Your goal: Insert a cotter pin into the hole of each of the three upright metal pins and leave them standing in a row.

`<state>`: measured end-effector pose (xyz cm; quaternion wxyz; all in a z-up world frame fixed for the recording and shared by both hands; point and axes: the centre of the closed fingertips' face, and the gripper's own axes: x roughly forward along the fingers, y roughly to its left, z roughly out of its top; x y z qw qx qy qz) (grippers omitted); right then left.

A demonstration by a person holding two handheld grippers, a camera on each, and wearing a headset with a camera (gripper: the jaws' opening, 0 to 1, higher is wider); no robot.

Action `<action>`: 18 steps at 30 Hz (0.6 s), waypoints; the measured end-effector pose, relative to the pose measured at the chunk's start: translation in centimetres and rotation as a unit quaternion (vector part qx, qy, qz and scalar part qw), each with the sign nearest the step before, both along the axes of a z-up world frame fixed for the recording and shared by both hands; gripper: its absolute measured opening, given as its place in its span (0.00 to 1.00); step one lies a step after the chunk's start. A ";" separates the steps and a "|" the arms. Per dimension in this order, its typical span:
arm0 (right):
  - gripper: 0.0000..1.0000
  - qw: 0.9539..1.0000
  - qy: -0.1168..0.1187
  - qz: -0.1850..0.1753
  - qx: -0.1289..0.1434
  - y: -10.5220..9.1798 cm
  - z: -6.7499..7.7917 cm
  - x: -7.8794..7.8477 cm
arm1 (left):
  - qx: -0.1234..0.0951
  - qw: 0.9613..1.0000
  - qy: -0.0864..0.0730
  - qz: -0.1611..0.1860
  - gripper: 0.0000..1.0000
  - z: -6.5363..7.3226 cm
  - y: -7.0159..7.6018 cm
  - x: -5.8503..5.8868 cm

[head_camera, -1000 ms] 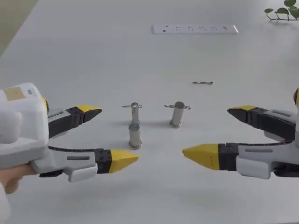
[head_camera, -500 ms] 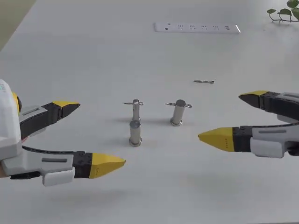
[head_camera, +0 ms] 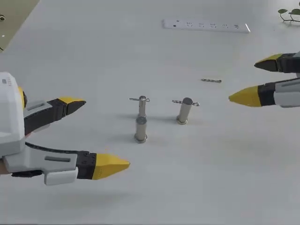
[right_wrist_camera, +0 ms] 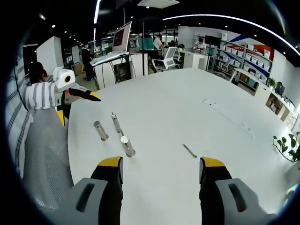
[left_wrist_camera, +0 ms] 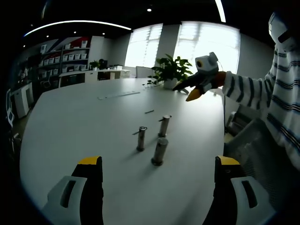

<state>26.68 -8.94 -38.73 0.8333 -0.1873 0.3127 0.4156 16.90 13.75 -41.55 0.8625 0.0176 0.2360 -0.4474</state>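
Three upright metal pins stand mid-table. The thin rear-left pin point(head_camera: 142, 107) and the thicker right pin point(head_camera: 184, 110) each have a cotter pin through the top. The front pin point(head_camera: 140, 129) point(left_wrist_camera: 159, 151) has none that I can see. A loose cotter pin point(head_camera: 211, 80) point(right_wrist_camera: 190, 151) lies flat, beyond and to the right. My left gripper point(head_camera: 96, 133) is open, low at the left, short of the pins. My right gripper point(head_camera: 248, 80) is open, at the far right, near the loose cotter pin and apart from it. Neither holds anything.
A white power strip point(head_camera: 206, 26) lies along the far side of the white table point(head_camera: 154, 192). Plant leaves point(head_camera: 290, 14) show at the far right corner. A person's striped sleeve point(left_wrist_camera: 262, 93) holds the right gripper. Office desks and chairs stand beyond the table.
My right gripper has moved right and away from the pins, toward the loose cotter pin. The left gripper drew back a little to the left. Both stayed open; the pins stand as before.
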 end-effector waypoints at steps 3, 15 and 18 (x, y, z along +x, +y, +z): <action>0.58 1.000 0.002 0.018 -0.022 0.1 -0.4 0.7 | 0.001 1.000 -0.001 0.008 0.99 0.0 0.2 0.2; 0.47 0.991 0.022 0.084 -0.105 -0.2 -3.5 4.1 | -0.010 1.000 0.018 0.014 0.96 0.2 0.2 -0.3; 0.46 0.987 0.031 0.094 -0.123 -0.6 -4.5 4.8 | -0.010 1.000 0.023 0.018 0.96 0.0 0.2 -0.4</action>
